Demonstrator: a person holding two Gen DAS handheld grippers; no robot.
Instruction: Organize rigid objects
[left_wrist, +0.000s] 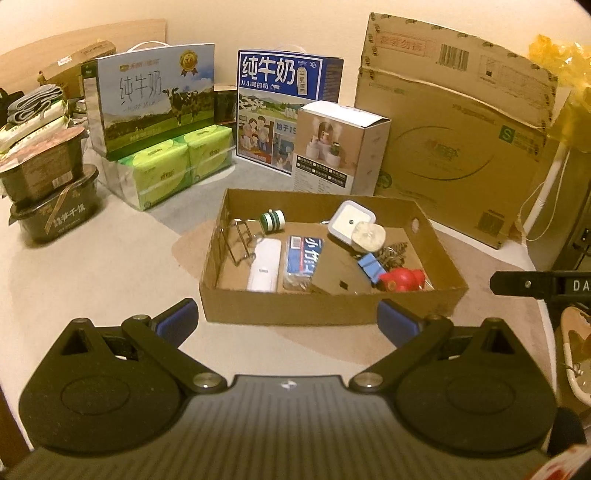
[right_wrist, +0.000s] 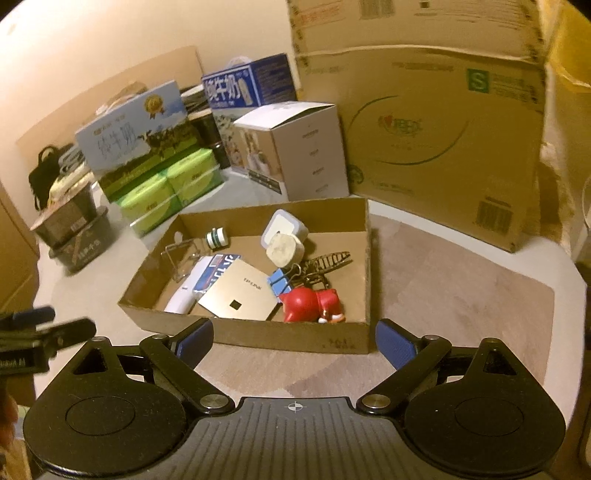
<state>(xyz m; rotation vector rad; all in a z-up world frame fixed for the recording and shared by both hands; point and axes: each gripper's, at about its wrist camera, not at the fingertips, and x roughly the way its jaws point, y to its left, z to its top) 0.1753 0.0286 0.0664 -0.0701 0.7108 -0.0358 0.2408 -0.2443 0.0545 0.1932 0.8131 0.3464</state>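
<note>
**Small items gathered in an open box, both tools empty**

The shallow brown cardboard box (left_wrist: 332, 310) sits on the pale table (left_wrist: 110, 266) and serves as the collecting tray: the rigid objects lie inside it, not scattered. Along its left side lie a white oblong plastic device (left_wrist: 263, 267), a blue printed packet (left_wrist: 303, 264) and a bent wire stand (left_wrist: 242, 240), with a small green-and-white spool (left_wrist: 272, 220) behind them. A flat beige square panel (right_wrist: 240, 291) reads "TP-LINK". To the right cluster a white square plug adapter (left_wrist: 351, 222), a blue binder clip (left_wrist: 369, 264) and a red plastic figurine (right_wrist: 312, 304), probably packed close to save floor space.

The left hand-held gripper (left_wrist: 288, 325) and the right hand-held gripper (right_wrist: 293, 338) both hang short of the box's near wall, blue pads spread wide, pinching nothing.

Behind stand a blue milk carton (left_wrist: 288, 107) printed 纯牛奶 and a large brown shipping carton (left_wrist: 461, 147) marked "S".
</note>
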